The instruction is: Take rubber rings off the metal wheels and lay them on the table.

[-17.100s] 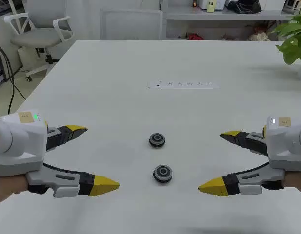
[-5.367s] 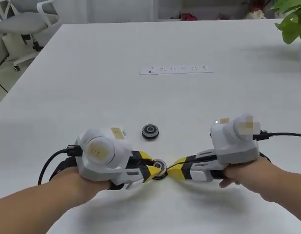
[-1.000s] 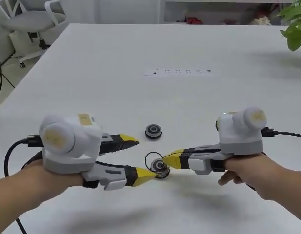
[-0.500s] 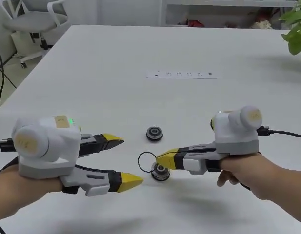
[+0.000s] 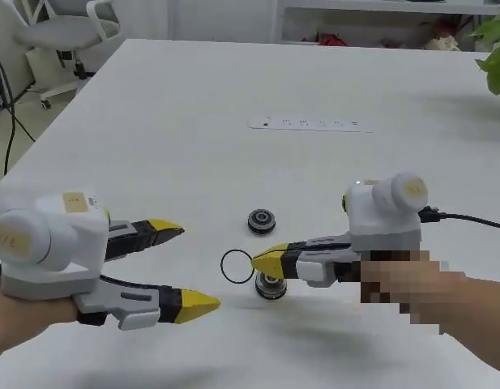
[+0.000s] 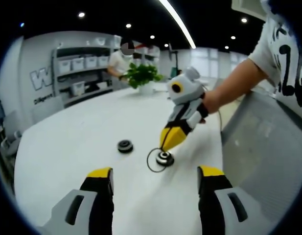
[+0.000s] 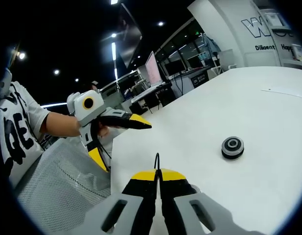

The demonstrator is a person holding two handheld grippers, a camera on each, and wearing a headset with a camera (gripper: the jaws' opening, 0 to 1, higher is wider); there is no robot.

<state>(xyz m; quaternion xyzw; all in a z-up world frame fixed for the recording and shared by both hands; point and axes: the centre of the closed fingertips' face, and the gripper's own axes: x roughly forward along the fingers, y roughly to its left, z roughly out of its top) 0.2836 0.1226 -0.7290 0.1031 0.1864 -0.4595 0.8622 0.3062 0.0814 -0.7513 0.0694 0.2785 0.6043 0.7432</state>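
Observation:
My right gripper [image 5: 254,261] is shut on a thin black rubber ring [image 5: 223,267], which hangs from its yellow tips just left of the near metal wheel [image 5: 271,286]. The far wheel [image 5: 262,220] still wears its black ring. My left gripper [image 5: 185,266] stands open to the left, apart from both wheels, nothing between its fingers. In the left gripper view the ring [image 6: 148,165] dangles beside the near wheel [image 6: 164,158], with the far wheel [image 6: 125,146] behind. In the right gripper view the ring [image 7: 157,160] rises edge-on from the shut jaws, and the far wheel [image 7: 232,146] lies to the right.
A white power strip [image 5: 308,124] lies flat further back on the white table [image 5: 152,121]. A potted plant [image 6: 141,76] stands at a far corner. An office chair [image 5: 63,24] stands beyond the table's left edge. A cable [image 5: 468,217] trails from the right gripper.
The right gripper has drawn the ring off the near wheel and carried it slightly left. The left gripper has opened and pulled back to the left, away from the wheel.

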